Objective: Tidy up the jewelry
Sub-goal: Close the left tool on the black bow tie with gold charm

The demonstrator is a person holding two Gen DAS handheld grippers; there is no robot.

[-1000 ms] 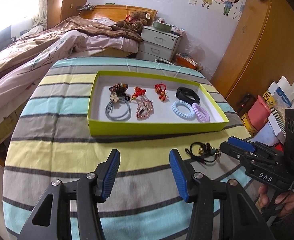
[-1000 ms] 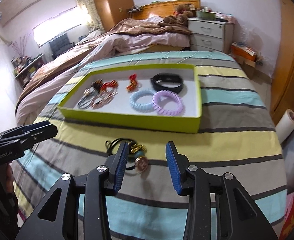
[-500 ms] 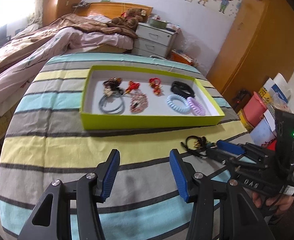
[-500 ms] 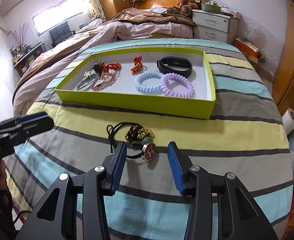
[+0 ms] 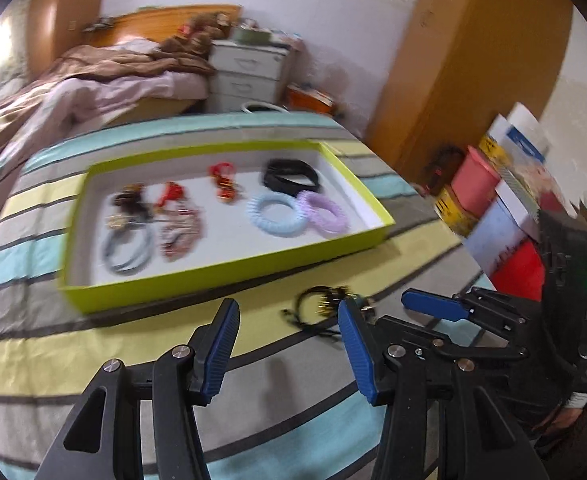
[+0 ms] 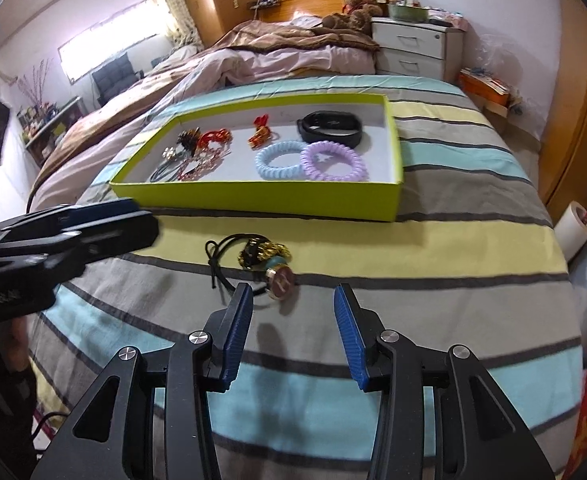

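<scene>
- The black cord hair tie with gold charms (image 6: 259, 258) lies on the striped bedcover (image 6: 433, 248), just outside the near long wall of the green tray (image 6: 253, 200), not yet inside.
- The right gripper (image 6: 291, 322) hangs over it, jaws apart and empty; the round pendant sits just ahead of the fingertips.
- Best to come down on the charm cluster, not the thin cord, which would likely slip.
- The left gripper (image 5: 285, 344) is also wide and empty, near the bed's front edge.
- The right view shows the pendant sharply; the left view, blurred, half hides the tie behind its own finger.
</scene>
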